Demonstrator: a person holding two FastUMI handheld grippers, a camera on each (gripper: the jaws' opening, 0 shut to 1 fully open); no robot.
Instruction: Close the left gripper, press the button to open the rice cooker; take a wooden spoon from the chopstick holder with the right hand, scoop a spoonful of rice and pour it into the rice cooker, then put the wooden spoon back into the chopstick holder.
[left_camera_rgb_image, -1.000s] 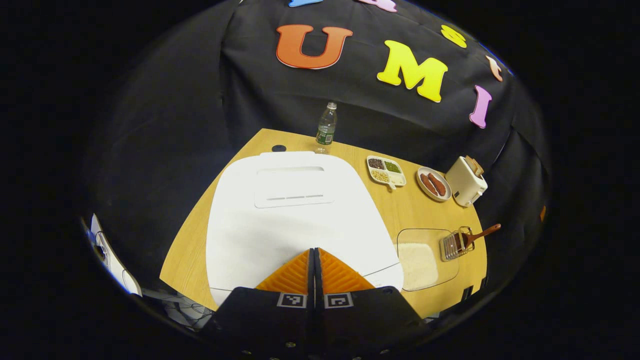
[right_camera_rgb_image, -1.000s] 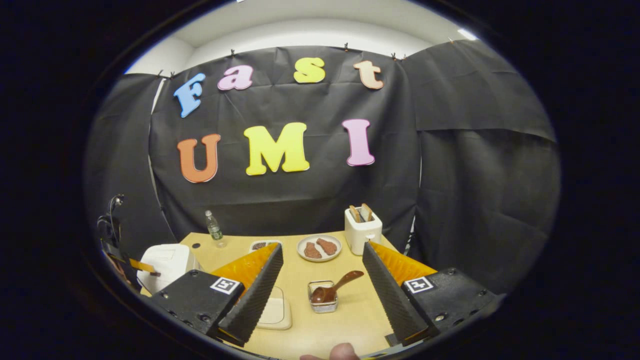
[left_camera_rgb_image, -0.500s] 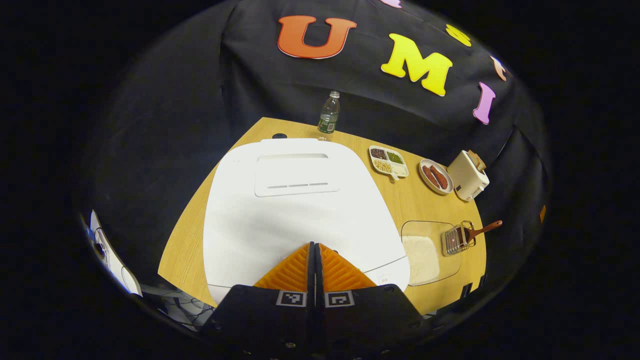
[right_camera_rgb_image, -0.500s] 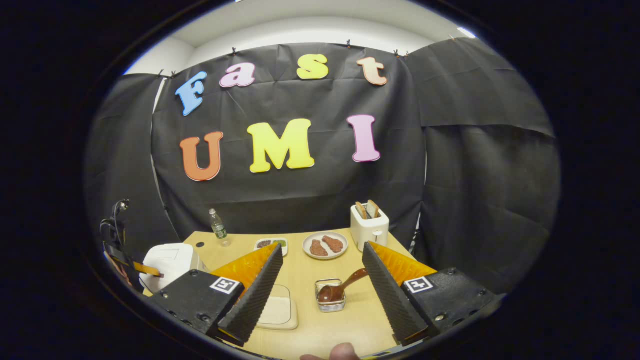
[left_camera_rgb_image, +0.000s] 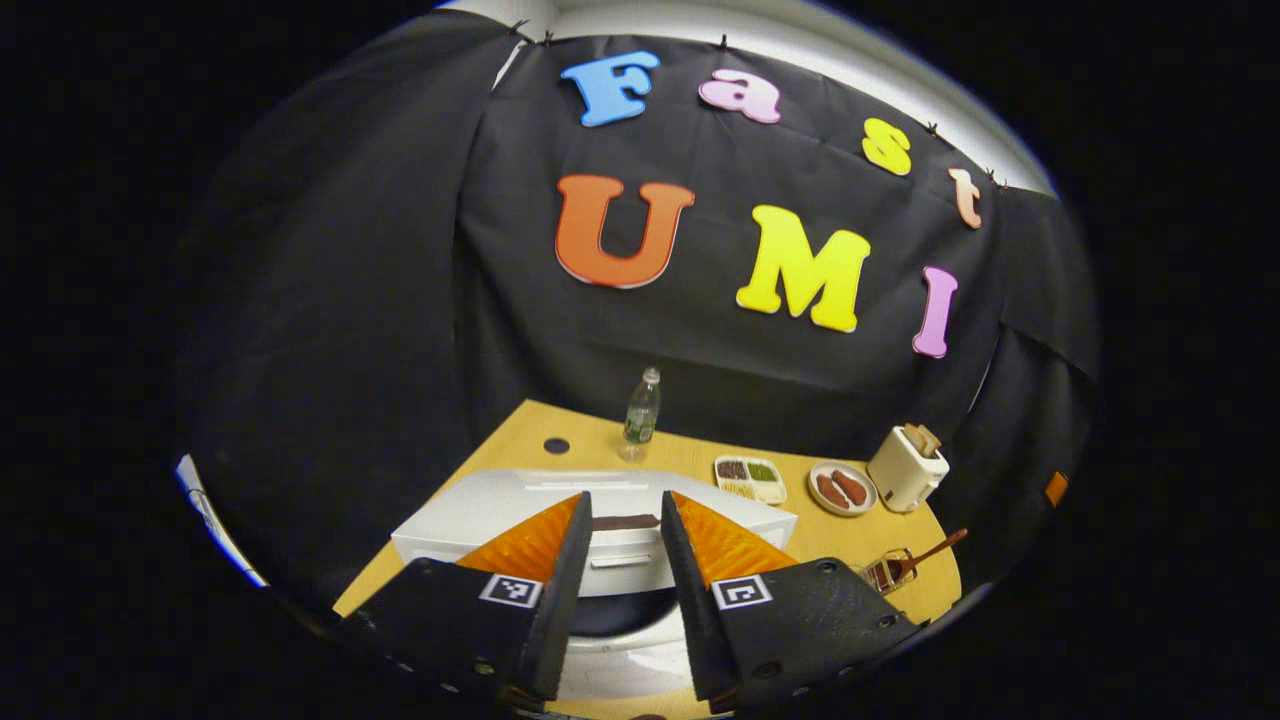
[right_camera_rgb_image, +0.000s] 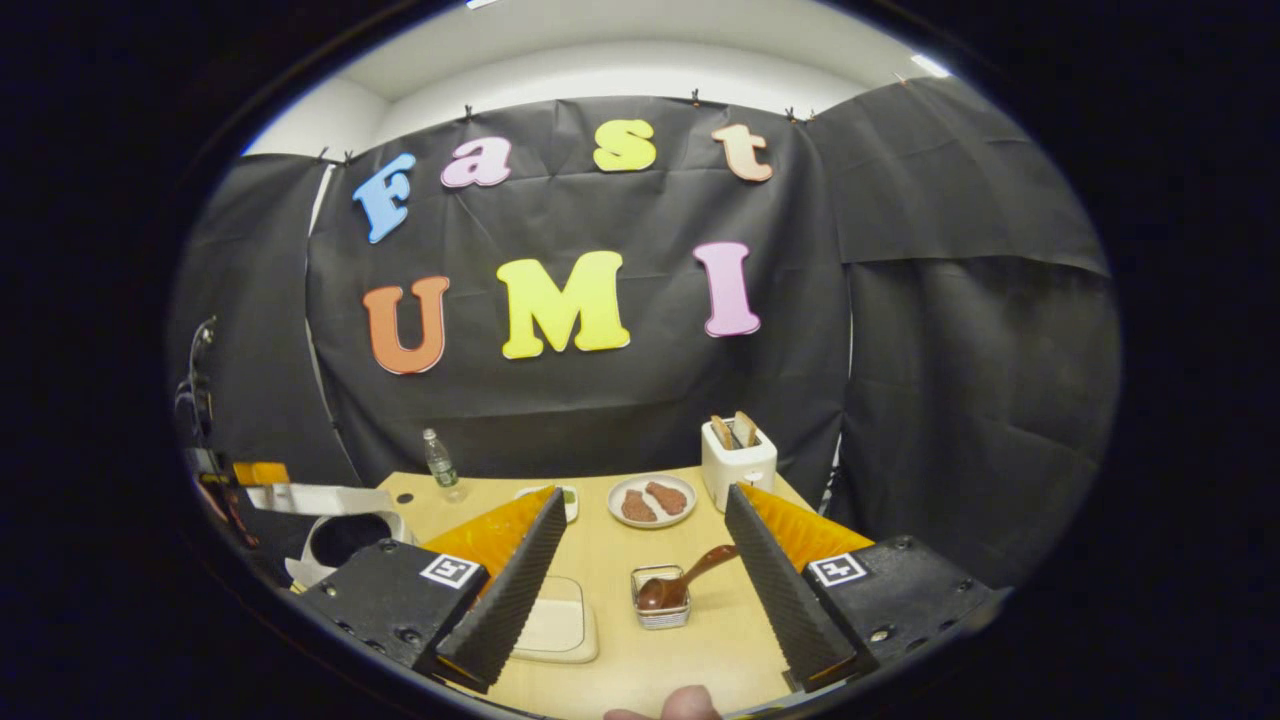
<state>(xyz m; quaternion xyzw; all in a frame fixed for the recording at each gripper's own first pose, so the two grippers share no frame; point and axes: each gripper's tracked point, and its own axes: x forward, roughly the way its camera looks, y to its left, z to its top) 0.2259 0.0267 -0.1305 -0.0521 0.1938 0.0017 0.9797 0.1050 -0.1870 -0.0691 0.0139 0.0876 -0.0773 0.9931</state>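
Standing with its white lid raised, the rice cooker (left_camera_rgb_image: 610, 560) faces the spread-fingered left gripper (left_camera_rgb_image: 620, 520).

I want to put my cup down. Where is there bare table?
Bare wood lies between the holder with the wooden spoon and the plate of sausages, and near the water bottle. It is crowded around the rice tray beside the open rice cooker.

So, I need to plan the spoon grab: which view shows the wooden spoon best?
The right gripper view: the wooden spoon sits centred and near, bowl in the chopstick holder, handle leaning right. The left gripper view shows it small at the far right edge.
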